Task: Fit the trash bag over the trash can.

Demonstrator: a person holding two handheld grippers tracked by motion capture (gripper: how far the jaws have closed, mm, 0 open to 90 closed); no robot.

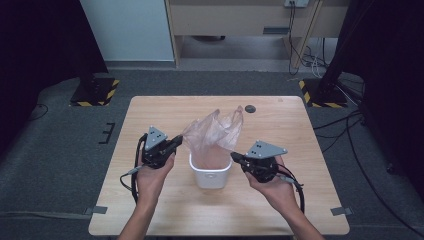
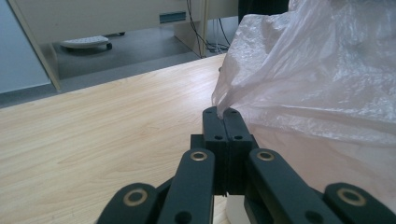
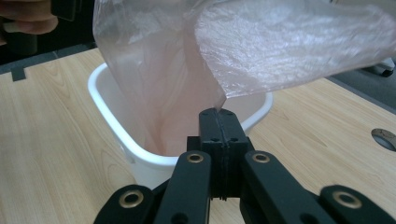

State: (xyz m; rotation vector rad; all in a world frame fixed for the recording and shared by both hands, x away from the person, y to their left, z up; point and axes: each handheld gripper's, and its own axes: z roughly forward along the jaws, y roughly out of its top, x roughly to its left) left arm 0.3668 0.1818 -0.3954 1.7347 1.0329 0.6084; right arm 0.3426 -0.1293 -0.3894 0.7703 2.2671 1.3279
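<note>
Claws, two of them, are each pinching an edge of one pink plastic bag (image 1: 215, 132): left claw (image 2: 223, 113), right claw (image 3: 218, 113). Bag is hanging into one white bin (image 1: 210, 175) on the bench (image 1: 150, 200).

bag (image 2: 327, 70): cut off top, right | bin (image 3: 154, 161) floor: hidden by bag

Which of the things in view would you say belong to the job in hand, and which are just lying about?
In the job:
- pink plastic bag, its lower part in the bin
- white bin
- left gripper, shut on the bag's edge
- right gripper, shut on the bag's edge

Lying about:
- dark round spot on the wooden table
- cables on the floor beyond
</note>
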